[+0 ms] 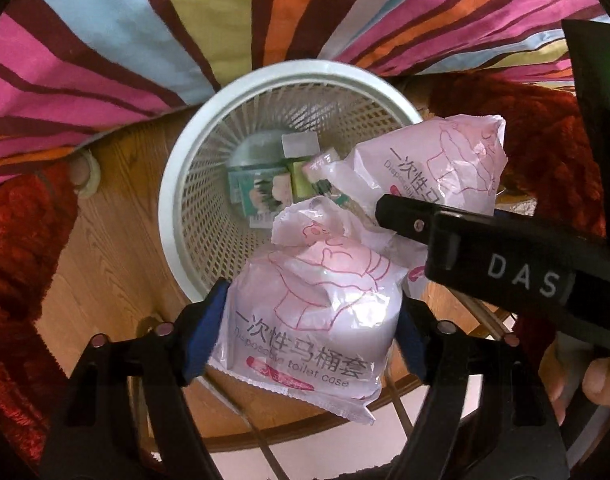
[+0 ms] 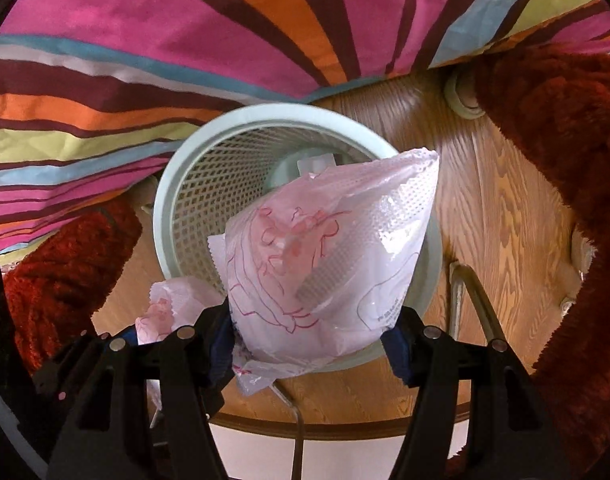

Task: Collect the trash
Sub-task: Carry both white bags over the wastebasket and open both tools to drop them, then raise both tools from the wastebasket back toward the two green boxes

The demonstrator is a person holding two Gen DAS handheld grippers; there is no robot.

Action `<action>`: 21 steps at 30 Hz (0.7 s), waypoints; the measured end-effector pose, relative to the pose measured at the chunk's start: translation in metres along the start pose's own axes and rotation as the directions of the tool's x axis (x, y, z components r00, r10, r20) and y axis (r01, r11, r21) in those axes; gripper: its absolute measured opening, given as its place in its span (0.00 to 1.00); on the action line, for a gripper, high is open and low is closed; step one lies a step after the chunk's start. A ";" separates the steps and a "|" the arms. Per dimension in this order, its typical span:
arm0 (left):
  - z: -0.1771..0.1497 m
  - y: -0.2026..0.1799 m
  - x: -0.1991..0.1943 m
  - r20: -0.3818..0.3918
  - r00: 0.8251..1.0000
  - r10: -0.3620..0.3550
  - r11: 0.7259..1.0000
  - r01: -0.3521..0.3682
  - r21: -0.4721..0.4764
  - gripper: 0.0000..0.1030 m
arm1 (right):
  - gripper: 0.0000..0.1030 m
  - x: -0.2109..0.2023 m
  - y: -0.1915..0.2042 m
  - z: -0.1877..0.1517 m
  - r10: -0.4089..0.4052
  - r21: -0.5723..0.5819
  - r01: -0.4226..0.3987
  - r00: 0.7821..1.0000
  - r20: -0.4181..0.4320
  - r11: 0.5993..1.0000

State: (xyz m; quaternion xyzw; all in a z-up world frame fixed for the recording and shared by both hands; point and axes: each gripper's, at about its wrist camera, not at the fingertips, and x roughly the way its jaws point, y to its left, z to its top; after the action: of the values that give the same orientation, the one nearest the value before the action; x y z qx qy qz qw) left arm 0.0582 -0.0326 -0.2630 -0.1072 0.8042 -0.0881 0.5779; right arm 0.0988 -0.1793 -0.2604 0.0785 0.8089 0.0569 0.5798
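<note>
A white mesh wastebasket (image 1: 173, 184) (image 2: 165, 200) stands on the wood floor, directly below both grippers. Green and white wrappers (image 1: 261, 196) lie at its bottom. A pink-printed toilet-cover packet (image 1: 305, 320) hangs over the basket's near rim between the blue pads of my left gripper (image 1: 315, 300). The jaws stand wide beside it and do not squeeze it. My right gripper (image 2: 311, 316) is shut on a second such packet (image 2: 325, 256) (image 1: 437, 160) above the basket mouth. In the left wrist view, one right finger (image 1: 401, 220) crosses that packet.
A striped cloth (image 1: 185, 20) (image 2: 185, 40) hangs behind the basket. Red fluffy fabric (image 1: 21, 240) (image 2: 565, 140) flanks it on both sides. A metal frame (image 2: 469, 292) stands to its right. A person's fingers (image 1: 601, 380) grip the right handle.
</note>
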 end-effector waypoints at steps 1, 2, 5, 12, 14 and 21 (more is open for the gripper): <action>0.000 0.000 0.001 -0.005 1.000 0.004 1.000 -0.004 -0.001 0.86 | 0.70 0.002 0.000 0.000 -0.001 0.003 0.001 1.000 -0.011 1.000; 0.000 0.001 0.002 -0.009 1.000 0.001 1.000 -0.001 -0.003 0.88 | 0.78 0.004 -0.001 0.000 -0.005 0.007 0.005 1.000 -0.019 1.000; 0.001 0.001 0.003 -0.011 1.000 -0.002 1.000 0.002 -0.005 0.88 | 0.87 0.003 -0.004 0.000 -0.011 0.025 0.011 1.000 -0.009 1.000; 0.000 0.001 0.003 -0.012 1.000 -0.007 1.000 0.007 -0.016 0.88 | 0.87 0.001 -0.006 -0.001 -0.007 0.038 0.007 1.000 -0.004 0.999; -0.001 0.003 0.003 -0.008 1.000 -0.008 1.000 0.008 -0.016 0.88 | 0.87 0.000 -0.007 -0.001 -0.006 0.040 0.006 1.000 -0.003 0.999; -0.004 0.005 -0.004 0.021 1.000 -0.007 1.000 0.007 -0.021 0.88 | 0.87 -0.004 -0.009 -0.001 0.001 0.046 -0.001 1.000 0.012 0.999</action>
State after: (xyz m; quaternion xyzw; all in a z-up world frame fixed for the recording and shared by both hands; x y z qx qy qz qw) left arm 0.0553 -0.0270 -0.2597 -0.1170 0.7988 -0.0803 0.5846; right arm 0.0981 -0.1885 -0.2582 0.0926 0.8065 0.0379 0.5827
